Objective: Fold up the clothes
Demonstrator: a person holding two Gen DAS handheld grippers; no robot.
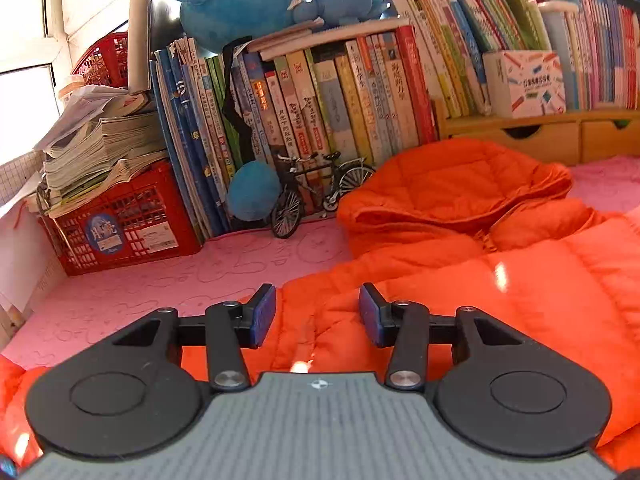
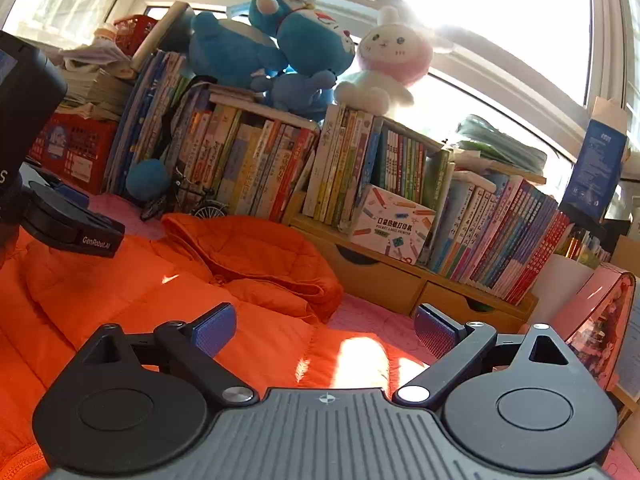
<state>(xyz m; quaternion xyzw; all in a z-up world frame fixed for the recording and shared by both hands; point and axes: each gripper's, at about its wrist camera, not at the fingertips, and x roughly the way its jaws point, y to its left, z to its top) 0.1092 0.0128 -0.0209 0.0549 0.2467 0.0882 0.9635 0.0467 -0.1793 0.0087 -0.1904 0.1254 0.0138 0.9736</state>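
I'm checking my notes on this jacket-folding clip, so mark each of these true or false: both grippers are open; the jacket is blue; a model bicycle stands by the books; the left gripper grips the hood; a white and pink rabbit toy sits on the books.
1. Both grippers are open: true. The left gripper and right gripper each show a clear gap.
2. The jacket is blue: false, it is orange.
3. A model bicycle stands by the books: true.
4. The left gripper grips the hood: false, it holds nothing.
5. A rabbit toy sits on the books: true.

Jacket on mat, books behind, crate left, plush toys atop books
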